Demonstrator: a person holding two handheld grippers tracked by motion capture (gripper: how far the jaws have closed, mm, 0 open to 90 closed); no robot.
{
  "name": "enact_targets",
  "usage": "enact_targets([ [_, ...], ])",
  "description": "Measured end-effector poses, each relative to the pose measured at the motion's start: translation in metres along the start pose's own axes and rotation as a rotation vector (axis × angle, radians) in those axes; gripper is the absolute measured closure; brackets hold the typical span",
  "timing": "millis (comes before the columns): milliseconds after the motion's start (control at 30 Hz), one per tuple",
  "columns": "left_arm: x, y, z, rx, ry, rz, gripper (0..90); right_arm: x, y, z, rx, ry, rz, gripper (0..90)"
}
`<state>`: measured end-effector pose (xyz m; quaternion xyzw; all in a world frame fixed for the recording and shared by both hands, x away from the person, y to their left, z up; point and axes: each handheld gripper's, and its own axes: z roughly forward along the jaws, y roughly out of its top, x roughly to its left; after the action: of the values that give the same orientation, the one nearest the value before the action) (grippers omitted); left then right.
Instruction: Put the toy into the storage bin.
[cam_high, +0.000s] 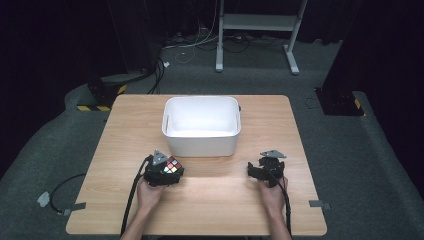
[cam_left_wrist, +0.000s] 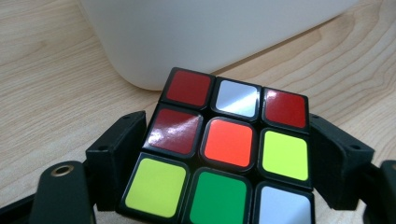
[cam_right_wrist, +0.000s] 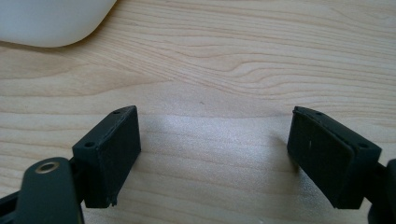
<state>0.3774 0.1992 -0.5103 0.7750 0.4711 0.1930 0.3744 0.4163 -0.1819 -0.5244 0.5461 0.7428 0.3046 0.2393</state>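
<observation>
**One cube, one bin, two grippers**

High view: one puzzle cube (cam_high: 172, 165) in the left gripper (cam_high: 167, 169), near the desk's (cam_high: 125, 150) front edge, before one white bin (cam_high: 201, 125).

Left gripper view: fingers (cam_left_wrist: 119, 154) clamp the cube's sides.

Right gripper view: right gripper (cam_right_wrist: 215, 158) fingers wide, empty.

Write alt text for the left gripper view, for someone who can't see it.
A scrambled puzzle cube sits gripped between the left gripper's two black jaws, its top face showing red, white, orange, yellow and green stickers. Behind it, a white bin stands on the light wooden table.
</observation>
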Motion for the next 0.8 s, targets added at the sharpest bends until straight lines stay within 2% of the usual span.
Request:
enact_targets([
  [800, -0.0027, 0.0001, -0.0008, -0.014, 0.015, -0.001, 26.9, 0.0, 0.0, 0.0, 0.0, 0.0, -0.001, 16.9],
])
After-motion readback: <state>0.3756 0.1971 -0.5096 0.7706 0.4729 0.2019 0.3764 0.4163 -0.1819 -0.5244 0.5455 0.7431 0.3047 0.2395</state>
